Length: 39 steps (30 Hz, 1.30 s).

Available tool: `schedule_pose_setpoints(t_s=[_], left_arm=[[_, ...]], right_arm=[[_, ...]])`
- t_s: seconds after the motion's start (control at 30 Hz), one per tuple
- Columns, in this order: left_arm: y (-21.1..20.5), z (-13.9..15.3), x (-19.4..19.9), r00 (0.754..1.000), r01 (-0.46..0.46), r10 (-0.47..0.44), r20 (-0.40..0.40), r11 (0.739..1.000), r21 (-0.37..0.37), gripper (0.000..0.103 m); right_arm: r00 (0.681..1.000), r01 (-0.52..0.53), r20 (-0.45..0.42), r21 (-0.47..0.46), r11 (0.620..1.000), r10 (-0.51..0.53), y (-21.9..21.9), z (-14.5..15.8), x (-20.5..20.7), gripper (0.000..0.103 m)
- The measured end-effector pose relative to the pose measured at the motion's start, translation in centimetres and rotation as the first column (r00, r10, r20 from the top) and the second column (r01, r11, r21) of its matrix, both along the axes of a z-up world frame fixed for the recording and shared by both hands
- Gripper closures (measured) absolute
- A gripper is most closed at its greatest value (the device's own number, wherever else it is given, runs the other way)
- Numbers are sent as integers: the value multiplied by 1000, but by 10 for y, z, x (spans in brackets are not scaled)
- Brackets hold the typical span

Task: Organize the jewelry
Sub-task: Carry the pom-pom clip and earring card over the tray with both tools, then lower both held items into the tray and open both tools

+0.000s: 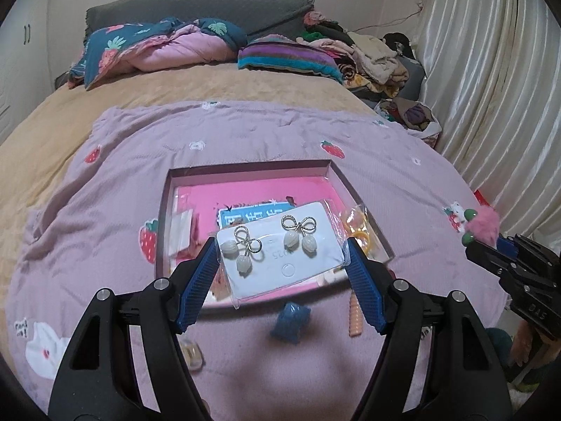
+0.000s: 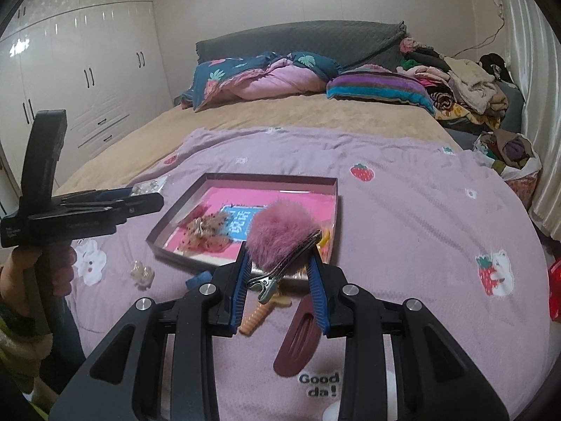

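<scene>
left wrist view: left gripper (image 1: 282, 254) clamped on a clear-bagged white earring card (image 1: 280, 245), blue fingers (image 1: 201, 273) pressing both short edges; two silver bow earrings with pale beads pinned to the card. held over the near wall of the open box (image 1: 164, 203), pink-lined, resting on the lilac strawberry blanket (image 1: 105, 182). blue clip (image 1: 291, 322) and peach ridged clip (image 1: 355, 315) lying on the blanket just below the card.

right wrist view: right gripper (image 2: 278, 265) closed on a pink fluffy pompom hair clip (image 2: 280, 238), metal clip end poking out between the pads, hovering at the box's near edge. dark red snap clip (image 2: 298, 336) flat on the blanket under the right finger. sparkly bow (image 2: 207, 231) lying inside the box.
</scene>
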<state>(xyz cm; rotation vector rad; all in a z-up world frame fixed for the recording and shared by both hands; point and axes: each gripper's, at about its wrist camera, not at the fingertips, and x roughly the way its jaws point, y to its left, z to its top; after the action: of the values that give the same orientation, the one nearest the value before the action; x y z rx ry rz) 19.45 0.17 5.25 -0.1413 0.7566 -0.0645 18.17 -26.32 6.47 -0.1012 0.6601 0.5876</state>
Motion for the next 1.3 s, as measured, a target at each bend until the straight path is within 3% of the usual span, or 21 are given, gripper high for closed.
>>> schedule_pose_setpoints(t_s=[0.7, 1.3], left_arm=[[6, -30, 59, 997, -2, 0, -72, 1000, -26, 39], [-12, -71, 77, 986, 49, -51, -158, 999, -20, 39]], right_arm=[[999, 32, -11, 3, 999, -32, 21, 2, 78, 73], [996, 4, -94, -32, 999, -7, 41, -33, 121, 73]])
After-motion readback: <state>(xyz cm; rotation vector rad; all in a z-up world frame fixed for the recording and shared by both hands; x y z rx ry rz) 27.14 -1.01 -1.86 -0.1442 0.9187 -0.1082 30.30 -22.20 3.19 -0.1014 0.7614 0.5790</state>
